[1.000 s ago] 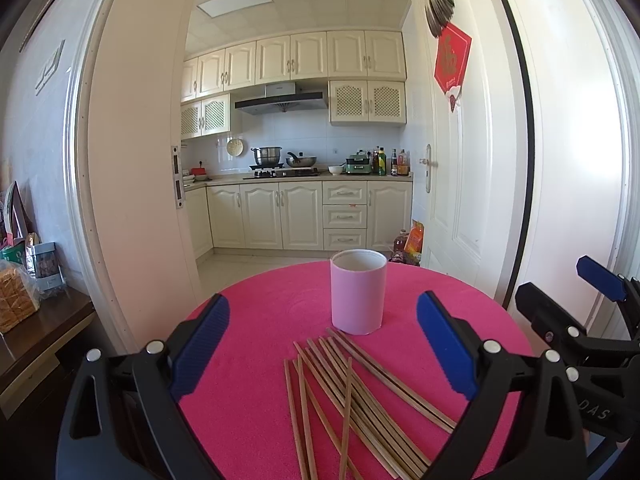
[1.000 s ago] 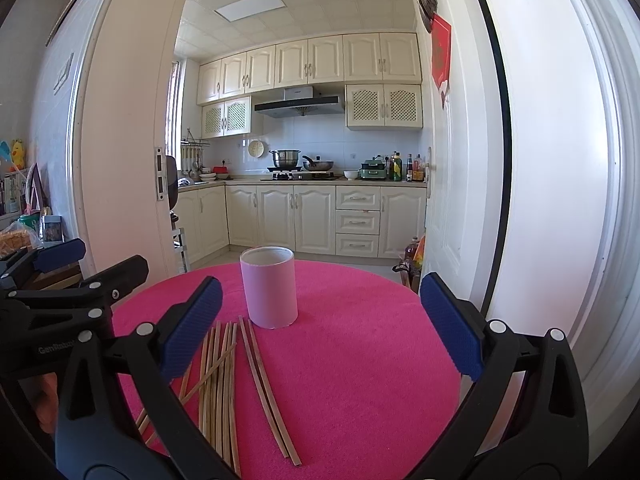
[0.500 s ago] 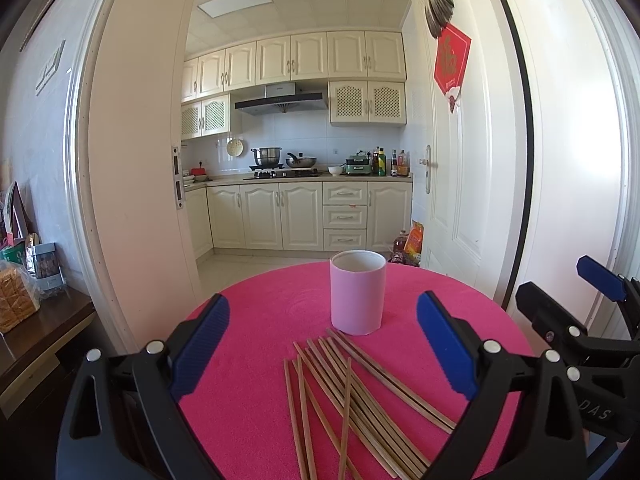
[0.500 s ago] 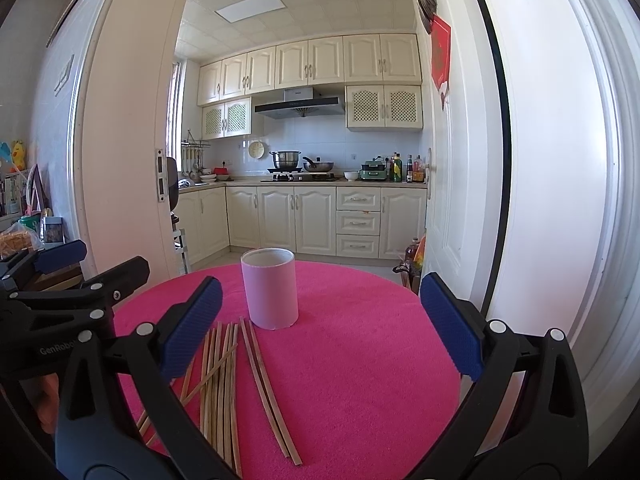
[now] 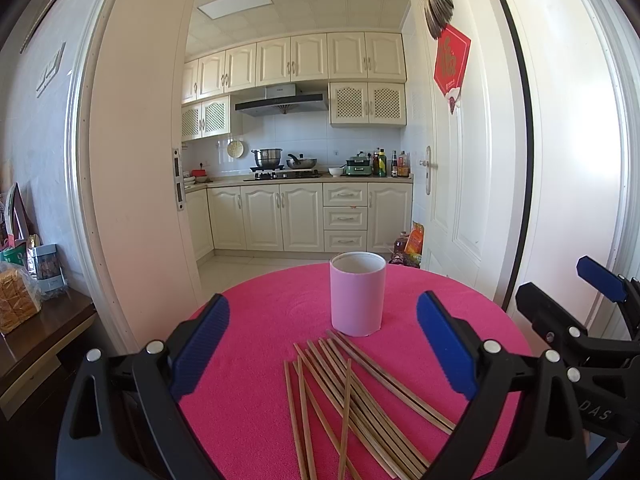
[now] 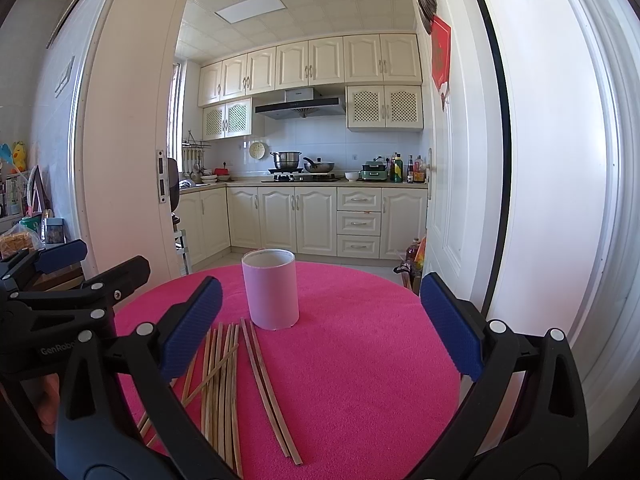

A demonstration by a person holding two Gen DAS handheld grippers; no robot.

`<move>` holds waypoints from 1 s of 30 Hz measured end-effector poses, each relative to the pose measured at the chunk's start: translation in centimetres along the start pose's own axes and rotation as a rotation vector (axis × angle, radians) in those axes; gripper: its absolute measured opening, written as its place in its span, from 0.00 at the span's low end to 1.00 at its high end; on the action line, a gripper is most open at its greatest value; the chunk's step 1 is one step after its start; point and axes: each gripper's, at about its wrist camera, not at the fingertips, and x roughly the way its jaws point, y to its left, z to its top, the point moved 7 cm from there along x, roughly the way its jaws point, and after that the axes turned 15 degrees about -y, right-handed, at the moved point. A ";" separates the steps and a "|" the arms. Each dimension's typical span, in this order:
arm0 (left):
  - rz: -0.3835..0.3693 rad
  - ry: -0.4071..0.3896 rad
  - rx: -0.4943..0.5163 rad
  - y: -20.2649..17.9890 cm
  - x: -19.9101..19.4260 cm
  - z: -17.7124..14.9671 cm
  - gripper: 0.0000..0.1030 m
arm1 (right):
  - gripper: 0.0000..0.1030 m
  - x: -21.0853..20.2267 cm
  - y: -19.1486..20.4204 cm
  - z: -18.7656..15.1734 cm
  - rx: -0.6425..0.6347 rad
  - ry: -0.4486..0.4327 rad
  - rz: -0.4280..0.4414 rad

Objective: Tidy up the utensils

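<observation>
— How did we hold the left gripper (image 5: 322,344)?

— Level and pointing forward, jaws spread wide, nothing between the blue pads (image 5: 200,346).

— And the right gripper (image 6: 320,326)?

— The same: jaws wide apart, empty, blue pads (image 6: 450,322) facing each other. We kept the two side by side, apart, and each showed at the edge of the other's view.

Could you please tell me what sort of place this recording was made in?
Most likely a home: a round table by an open doorway into a kitchen, with cream cabinets, a stove with pots, and a range hood.
</observation>
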 end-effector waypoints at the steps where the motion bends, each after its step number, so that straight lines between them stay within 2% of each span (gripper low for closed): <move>1: 0.000 0.000 0.000 0.0 0.0 0.0 0.90 | 0.94 0.0 0.0 0.0 -0.001 0.000 0.000; 30: 0.002 0.008 0.006 0.1 0.0 -0.3 0.90 | 0.94 0.1 0.1 -0.3 0.008 0.017 -0.006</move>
